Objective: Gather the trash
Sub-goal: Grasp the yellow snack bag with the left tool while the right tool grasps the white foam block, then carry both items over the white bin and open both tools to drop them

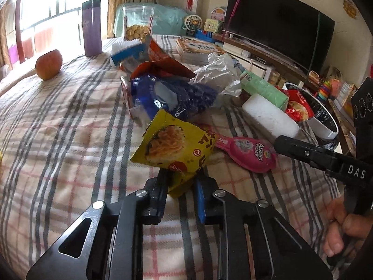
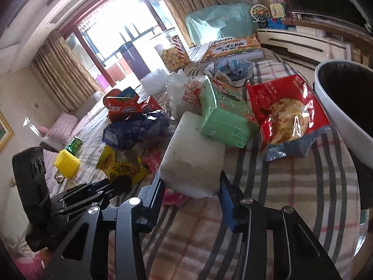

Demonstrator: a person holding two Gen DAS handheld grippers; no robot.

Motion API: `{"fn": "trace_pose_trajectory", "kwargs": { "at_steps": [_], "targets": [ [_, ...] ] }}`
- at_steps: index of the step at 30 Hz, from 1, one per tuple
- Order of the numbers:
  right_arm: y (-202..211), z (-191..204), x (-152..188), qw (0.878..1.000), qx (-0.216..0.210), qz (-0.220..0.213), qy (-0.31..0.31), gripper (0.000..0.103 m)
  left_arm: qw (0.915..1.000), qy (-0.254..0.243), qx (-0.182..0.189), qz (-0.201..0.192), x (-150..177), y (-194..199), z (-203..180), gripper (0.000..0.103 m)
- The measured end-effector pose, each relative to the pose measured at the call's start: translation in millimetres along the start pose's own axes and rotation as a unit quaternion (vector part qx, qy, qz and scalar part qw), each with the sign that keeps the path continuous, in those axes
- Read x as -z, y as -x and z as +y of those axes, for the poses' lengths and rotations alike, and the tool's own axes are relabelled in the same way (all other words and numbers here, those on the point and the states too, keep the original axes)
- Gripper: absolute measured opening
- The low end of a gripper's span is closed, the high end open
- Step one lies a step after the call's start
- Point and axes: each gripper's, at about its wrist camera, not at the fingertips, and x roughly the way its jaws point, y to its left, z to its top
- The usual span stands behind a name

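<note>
At lower centre of the left wrist view, the left gripper (image 1: 181, 186) is clamped on the near corner of a crumpled yellow noodle wrapper (image 1: 173, 149), a low pinch that should let it lift clear of the pile. To its right lies a pink plastic packet (image 1: 247, 155). In the right wrist view the right gripper (image 2: 190, 189) straddles a white foam block (image 2: 193, 156), pads on both sides, apparently gripping. The white round bin (image 2: 340, 107) waits at the right edge, near for dropping.
</note>
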Motion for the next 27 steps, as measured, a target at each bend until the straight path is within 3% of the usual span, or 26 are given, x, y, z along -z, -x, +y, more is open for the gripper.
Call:
{"fn": "trace_pose_trajectory", "kwargs": {
  "at_steps": [12,27],
  "targets": [
    [38,4,16,1.0,-0.006,-0.022,-0.006,0.044,0.9987,-0.029,0.032,-0.026,7,33,-32,0.018],
    [98,-37,30,0.996,0.031,-0.063,-0.046,0.044,0.9933,-0.069,0.092,-0.013,-2,25,-90,0.018]
  ]
}}
